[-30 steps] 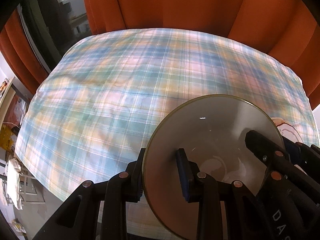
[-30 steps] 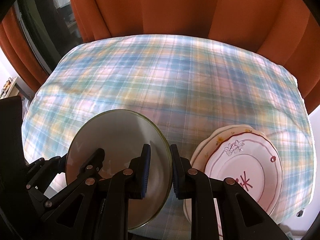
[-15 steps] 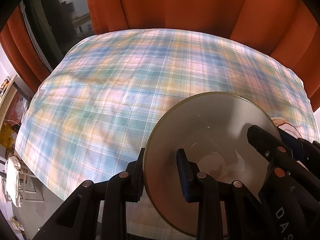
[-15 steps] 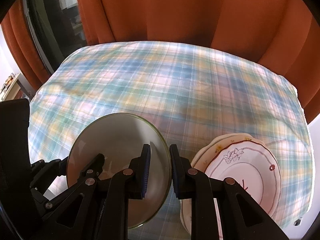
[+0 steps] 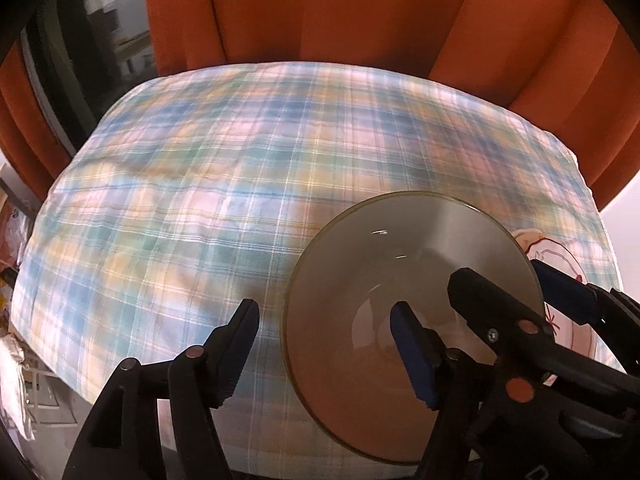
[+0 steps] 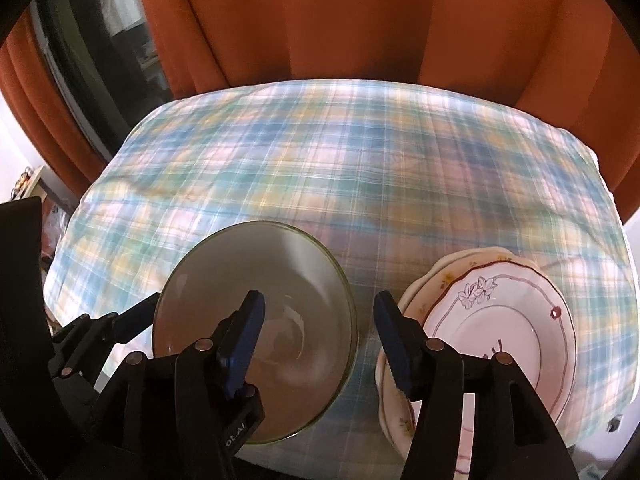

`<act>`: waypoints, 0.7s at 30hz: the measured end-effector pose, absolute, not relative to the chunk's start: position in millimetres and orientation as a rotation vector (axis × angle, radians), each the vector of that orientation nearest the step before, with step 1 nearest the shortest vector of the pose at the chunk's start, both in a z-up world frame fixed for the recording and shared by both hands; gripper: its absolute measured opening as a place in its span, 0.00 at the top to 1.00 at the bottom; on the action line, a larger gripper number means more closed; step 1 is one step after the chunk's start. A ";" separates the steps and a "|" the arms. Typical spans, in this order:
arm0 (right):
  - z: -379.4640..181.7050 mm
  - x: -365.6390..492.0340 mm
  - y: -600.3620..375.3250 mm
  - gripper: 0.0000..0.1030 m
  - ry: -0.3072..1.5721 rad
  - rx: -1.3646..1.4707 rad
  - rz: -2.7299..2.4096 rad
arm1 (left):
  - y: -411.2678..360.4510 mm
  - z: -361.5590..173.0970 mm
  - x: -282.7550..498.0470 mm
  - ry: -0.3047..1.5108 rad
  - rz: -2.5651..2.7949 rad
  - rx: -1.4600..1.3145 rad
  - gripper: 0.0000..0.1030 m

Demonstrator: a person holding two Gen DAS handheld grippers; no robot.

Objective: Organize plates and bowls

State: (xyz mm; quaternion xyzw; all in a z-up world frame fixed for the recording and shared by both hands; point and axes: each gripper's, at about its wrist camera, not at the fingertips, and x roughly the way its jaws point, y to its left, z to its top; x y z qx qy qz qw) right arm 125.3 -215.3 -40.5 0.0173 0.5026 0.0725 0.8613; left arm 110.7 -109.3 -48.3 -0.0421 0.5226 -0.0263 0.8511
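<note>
Two opening claws (pads clear) — bowl (image 6: 256,320) upright, mouth up.

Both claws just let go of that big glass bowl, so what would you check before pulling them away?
1. Clear glass bowl resting on the plaid tablecloth: ok.
2. Left gripper pads off the rim, jaws opening: ok.
3. Right gripper pads off the rim, jaws opening: ok.
4. Bowl apart from the stacked floral plates: ok.
5. Bowl's near edge clear of the table edge: cannot tell.
</note>
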 end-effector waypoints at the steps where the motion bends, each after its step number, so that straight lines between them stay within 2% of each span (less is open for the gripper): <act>1: -41.1 125.6 -215.0 0.41 1.057 0.040 0.140 | -108.7 -50.4 113.4 1.110 -0.074 -0.089 0.32; 13: -60.3 133.7 -216.3 0.41 1.165 0.145 -0.049 | -101.7 -71.5 132.3 1.225 -0.263 -0.083 0.32; 21: -70.0 127.9 -219.1 0.39 1.186 0.270 -0.137 | -99.2 -77.1 138.0 1.244 -0.386 -0.074 0.39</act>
